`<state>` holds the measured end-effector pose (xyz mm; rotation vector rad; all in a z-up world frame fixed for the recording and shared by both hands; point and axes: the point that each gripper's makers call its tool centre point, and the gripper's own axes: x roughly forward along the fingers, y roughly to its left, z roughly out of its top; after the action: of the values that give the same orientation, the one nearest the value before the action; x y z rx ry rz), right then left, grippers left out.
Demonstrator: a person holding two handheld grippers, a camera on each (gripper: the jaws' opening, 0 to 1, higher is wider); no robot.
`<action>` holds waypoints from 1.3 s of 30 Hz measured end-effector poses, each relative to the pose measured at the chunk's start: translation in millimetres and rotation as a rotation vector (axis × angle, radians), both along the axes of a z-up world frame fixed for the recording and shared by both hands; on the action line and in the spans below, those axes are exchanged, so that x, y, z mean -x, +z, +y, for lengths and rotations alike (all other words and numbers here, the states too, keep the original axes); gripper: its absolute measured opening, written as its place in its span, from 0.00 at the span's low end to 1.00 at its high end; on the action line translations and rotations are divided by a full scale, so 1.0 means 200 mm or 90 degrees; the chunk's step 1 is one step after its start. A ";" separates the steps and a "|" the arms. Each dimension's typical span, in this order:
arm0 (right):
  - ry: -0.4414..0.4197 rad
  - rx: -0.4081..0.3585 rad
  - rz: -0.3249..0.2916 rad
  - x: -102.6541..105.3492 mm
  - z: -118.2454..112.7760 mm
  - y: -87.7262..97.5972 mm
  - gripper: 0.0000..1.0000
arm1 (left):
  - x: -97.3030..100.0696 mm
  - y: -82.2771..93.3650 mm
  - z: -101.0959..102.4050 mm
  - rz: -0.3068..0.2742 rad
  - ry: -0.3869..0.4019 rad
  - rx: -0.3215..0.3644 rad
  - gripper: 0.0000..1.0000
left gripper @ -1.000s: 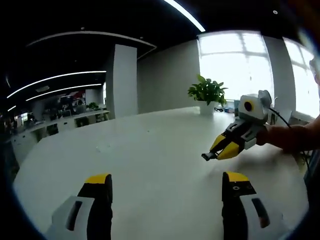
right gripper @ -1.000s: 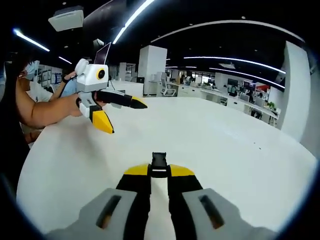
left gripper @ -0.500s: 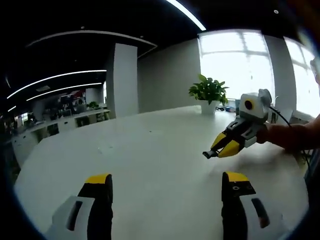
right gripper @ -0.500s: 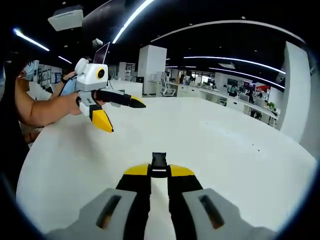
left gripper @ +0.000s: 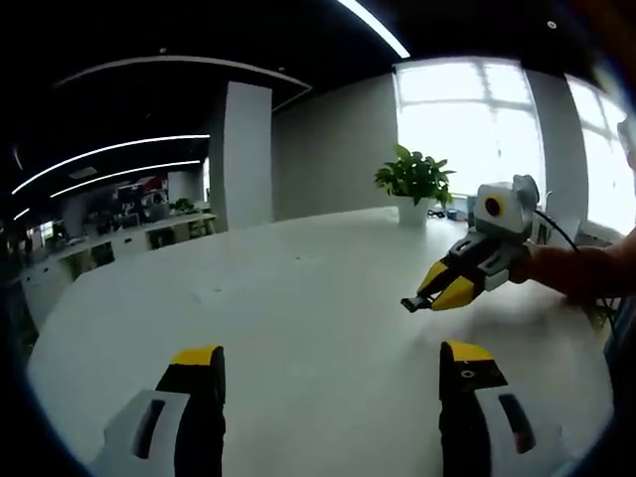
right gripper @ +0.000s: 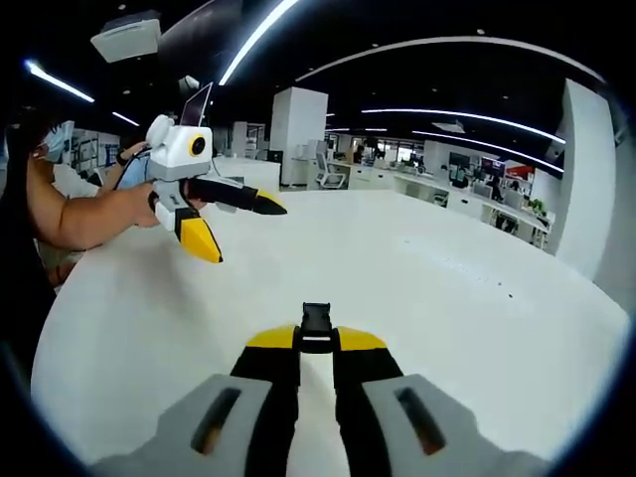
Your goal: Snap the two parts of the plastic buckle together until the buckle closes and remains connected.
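buckle part (right gripper: pixel 316 326), small and black, sits pinched between the yellow tips of your right gripper (right gripper: pixel 316 340), whose jaws are pressed together on it; it pokes out just past the tips, above the white table (right gripper: pixel 427 288). from your left gripper view that same gripper (left gripper: pixel 425 298) shows ahead and to the right, the dark piece (left gripper: pixel 411 304) at its tip too small to make out.

your left gripper (left gripper: pixel 328 360) has its jaws spread wide with nothing between them. in the right gripper view it (right gripper: pixel 234 224) hangs ahead and to the left over the table, one jaw pointing right, the other down, held by a hand (right gripper: pixel 159 206).

whether the pinched piece is one half or the joined buckle, you cannot tell.

beyond your left gripper, a potted plant (left gripper: pixel 414 185) stands at the table's far edge before bright windows (left gripper: pixel 469 127). beyond your right one, desks and a white column (right gripper: pixel 301 136).
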<state>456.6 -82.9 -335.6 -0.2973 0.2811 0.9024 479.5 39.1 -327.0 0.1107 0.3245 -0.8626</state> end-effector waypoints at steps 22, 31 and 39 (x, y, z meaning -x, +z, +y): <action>-0.003 -0.002 0.011 -0.06 -0.01 -0.01 0.10 | -0.07 0.01 -0.04 0.000 -0.011 -0.006 0.90; -0.006 -0.001 0.015 -0.08 -0.02 -0.03 0.10 | -0.09 0.01 -0.05 0.001 -0.017 -0.006 0.90; -0.006 0.000 0.014 -0.10 -0.01 -0.02 0.10 | -0.10 -0.01 -0.05 0.004 -0.018 -0.009 0.90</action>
<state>476.2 -85.5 -340.1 -0.2858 0.3026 0.8966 499.8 28.3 -328.5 0.1263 0.3360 -0.8883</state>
